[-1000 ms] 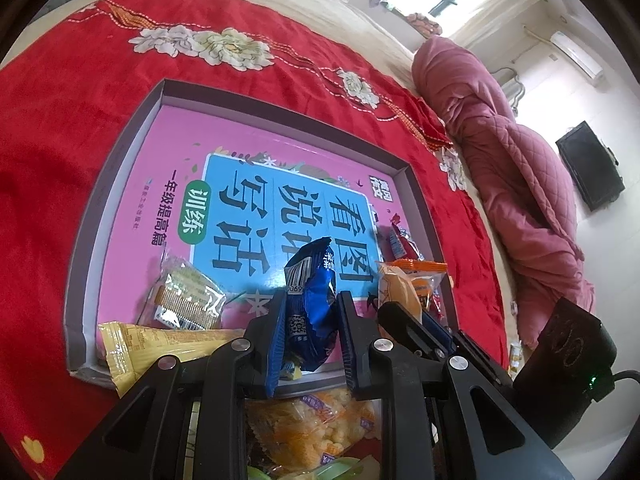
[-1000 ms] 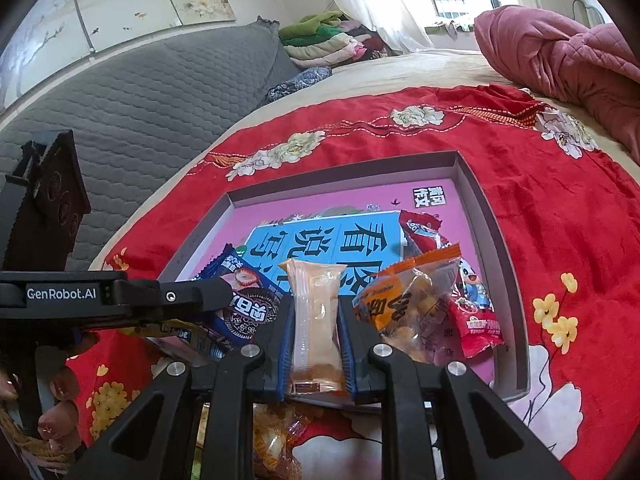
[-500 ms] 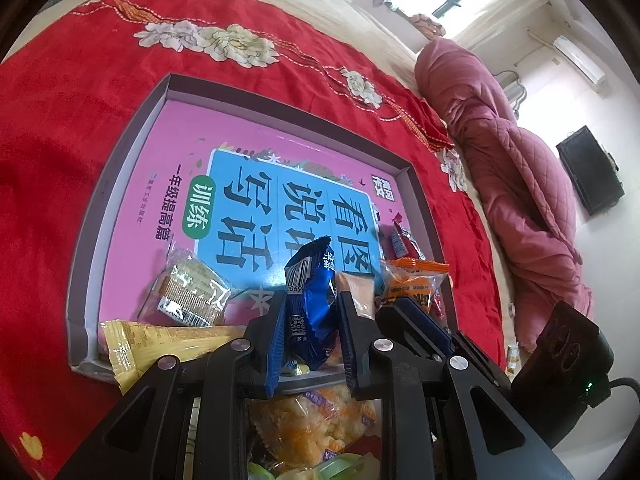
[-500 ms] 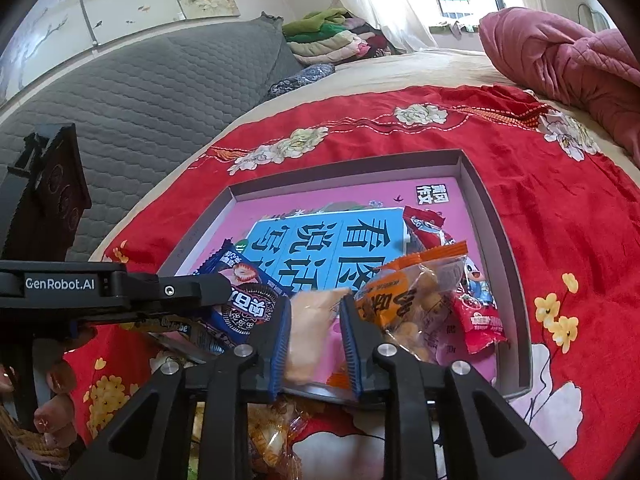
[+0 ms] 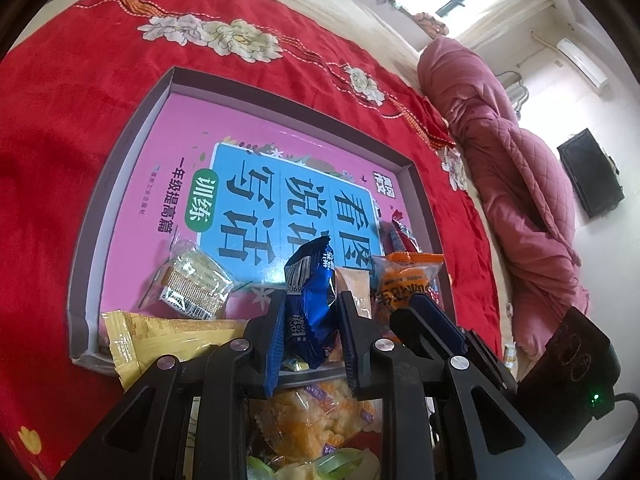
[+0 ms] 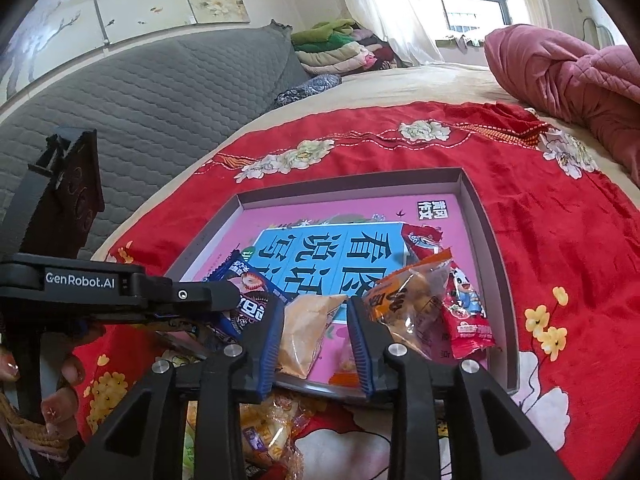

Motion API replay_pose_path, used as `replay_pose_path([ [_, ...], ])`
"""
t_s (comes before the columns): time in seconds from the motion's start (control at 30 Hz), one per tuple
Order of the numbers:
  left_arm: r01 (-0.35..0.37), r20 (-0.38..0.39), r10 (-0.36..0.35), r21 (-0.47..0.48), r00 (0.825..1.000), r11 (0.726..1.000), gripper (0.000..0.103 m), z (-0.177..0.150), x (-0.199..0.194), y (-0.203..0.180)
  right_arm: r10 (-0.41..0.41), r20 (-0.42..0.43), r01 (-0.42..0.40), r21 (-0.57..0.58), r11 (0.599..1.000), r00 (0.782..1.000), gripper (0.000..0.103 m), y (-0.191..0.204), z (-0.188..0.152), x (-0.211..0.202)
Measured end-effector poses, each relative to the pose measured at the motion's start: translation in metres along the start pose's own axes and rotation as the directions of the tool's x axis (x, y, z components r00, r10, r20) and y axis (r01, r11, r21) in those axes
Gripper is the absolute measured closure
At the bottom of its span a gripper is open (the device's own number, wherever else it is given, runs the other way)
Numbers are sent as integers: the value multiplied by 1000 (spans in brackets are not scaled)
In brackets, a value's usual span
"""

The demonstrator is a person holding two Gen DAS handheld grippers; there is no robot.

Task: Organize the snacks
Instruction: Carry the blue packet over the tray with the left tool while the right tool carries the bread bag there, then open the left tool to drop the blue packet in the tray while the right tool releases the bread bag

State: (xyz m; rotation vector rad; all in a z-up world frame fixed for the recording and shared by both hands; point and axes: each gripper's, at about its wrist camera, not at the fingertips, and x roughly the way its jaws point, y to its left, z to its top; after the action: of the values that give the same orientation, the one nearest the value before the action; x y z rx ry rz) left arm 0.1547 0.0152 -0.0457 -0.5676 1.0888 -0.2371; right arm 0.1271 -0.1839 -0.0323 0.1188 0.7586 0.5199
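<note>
A grey-rimmed tray (image 5: pixel 132 148) with a pink printed bottom lies on the red cloth. My left gripper (image 5: pixel 310 320) is shut on a blue snack packet (image 5: pixel 310 292), held upright over the tray's near edge; the right wrist view shows the same blue packet (image 6: pixel 248 296). My right gripper (image 6: pixel 316 336) is opening. A pale tan packet (image 6: pixel 308 328) lies between its jaws on the tray floor, leaning towards the left pad, with a gap at the right pad. The tan packet (image 5: pixel 356 288) also shows beside the blue one.
In the tray lie an orange packet (image 6: pixel 412 304), a red packet (image 6: pixel 464 308), a cracker packet (image 5: pixel 192 284) and a yellow packet (image 5: pixel 160 336). Loose snacks (image 5: pixel 316 412) are heaped before the tray. A pink quilt (image 5: pixel 520 184) lies to the right. A person's fingers (image 6: pixel 60 400) hold the left gripper.
The right jaws have spread and the tan packet has tipped from upright down onto the tray floor. The left gripper keeps the blue packet in the same place.
</note>
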Motion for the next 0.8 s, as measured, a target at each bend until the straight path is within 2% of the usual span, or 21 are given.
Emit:
replay_pose_path([
  [0.17,-20,-1,20,4,1000,1000,65,0,0,-1,-4,5,4,-6,1000,1000,70,1,0,-2],
  [0.27,-23,3,23,7,1000,1000,64,0,-3,-2,-8,5,8,-1,1000,1000,70,-1,0,-2],
  [0.4,-20,11,20,5,1000,1000,55,0,-7,-1,-8,11,8,6,1000,1000,62,-3,1,-5],
  [0.63,-18,26,18,17,1000,1000,54,3,-17,-4,-4,27,4,12,1000,1000,60,-6,3,-10],
  [0.7,-20,29,19,21,999,1000,52,3,-20,-6,-5,30,4,16,1000,1000,53,-8,4,-11],
  [0.8,-30,32,29,29,999,999,48,4,-23,-8,-3,38,2,28,1000,999,52,-11,5,-13],
])
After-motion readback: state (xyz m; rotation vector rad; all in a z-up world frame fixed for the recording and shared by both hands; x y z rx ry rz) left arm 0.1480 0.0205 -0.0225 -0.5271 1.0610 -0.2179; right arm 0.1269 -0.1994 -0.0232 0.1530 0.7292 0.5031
